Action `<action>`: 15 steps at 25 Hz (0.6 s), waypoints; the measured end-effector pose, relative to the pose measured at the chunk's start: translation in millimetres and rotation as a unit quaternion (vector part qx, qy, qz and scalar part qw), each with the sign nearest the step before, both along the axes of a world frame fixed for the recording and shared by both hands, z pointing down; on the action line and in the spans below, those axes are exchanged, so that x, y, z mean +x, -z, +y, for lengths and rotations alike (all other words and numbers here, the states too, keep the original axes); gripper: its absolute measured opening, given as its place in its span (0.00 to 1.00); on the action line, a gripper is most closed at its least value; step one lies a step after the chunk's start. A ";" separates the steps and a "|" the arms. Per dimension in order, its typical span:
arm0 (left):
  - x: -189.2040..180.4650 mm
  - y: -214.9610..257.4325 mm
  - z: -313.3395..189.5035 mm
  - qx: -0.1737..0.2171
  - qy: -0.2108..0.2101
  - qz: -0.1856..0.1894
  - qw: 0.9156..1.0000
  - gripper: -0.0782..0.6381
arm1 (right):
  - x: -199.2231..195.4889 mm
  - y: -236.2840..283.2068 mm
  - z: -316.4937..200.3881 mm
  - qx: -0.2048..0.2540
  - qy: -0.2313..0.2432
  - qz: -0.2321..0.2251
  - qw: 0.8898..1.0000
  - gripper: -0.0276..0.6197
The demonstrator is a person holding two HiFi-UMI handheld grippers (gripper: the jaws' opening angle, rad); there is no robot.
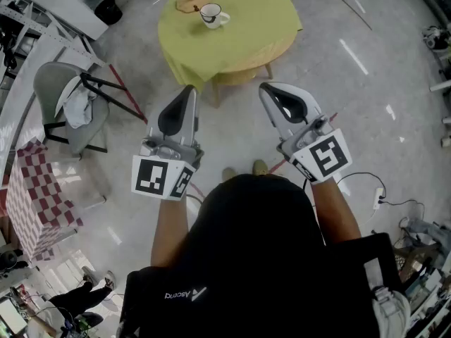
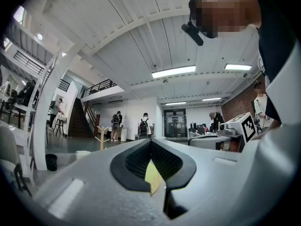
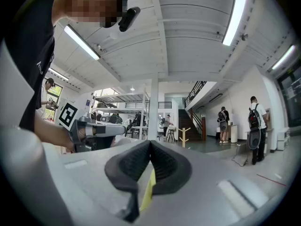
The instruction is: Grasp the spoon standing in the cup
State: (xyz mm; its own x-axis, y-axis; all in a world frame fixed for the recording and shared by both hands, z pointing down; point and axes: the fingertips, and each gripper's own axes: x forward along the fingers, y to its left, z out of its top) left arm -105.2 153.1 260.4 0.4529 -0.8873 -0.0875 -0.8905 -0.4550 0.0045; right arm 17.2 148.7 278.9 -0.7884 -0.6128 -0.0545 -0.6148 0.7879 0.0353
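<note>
Yellow-green table [image 1: 246,30]: round and cloth-covered, it sits at the top of our head view.
Wooden stand [image 1: 188,1]: we spot it on the table's far-left edge.
Grey chair [image 1: 67,97]: off to our left, with a pale cloth draped over it and black legs reaching toward the table.
Checked block [image 1: 35,196]: red and white, low on the left, well apart from the table.
White cable [image 1: 377,196]: it trails over the floor on our right.
Pale floor [image 1: 232,118]: this stretch lies between our grippers and the table.
White cup [image 1: 212,14]: on the table's far-left part, just beside the wooden stand, with its handle to the right.
Spoon [image 1: 208,17]: inside the cup; we get only a small dark shape at its mouth.
Left gripper [image 1: 189,91]: clenched on nothing, jaws pressed together. The cup lies ahead and slightly right of its tip, well apart.
Right gripper [image 1: 269,89]: clenched and empty too. The cup lies ahead and to its left, well apart.
Arms: we hold both bare forearms out in front, side by side, tips aimed at the table and marker cubes facing up.
</note>
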 end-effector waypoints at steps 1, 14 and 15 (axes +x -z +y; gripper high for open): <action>-2.6 0.2 0.2 0.000 -0.001 0.001 1.000 0.12 | -1.5 -0.8 0.2 0.003 -0.001 0.005 1.000 0.05; -34.9 -6.3 -0.4 0.000 -0.021 0.017 1.000 0.12 | -27.4 -2.9 2.3 0.004 -0.029 0.013 1.000 0.05; -40.7 -7.1 -1.3 0.001 -0.023 0.018 1.000 0.12 | -33.0 -3.4 2.7 0.004 -0.030 0.014 0.999 0.05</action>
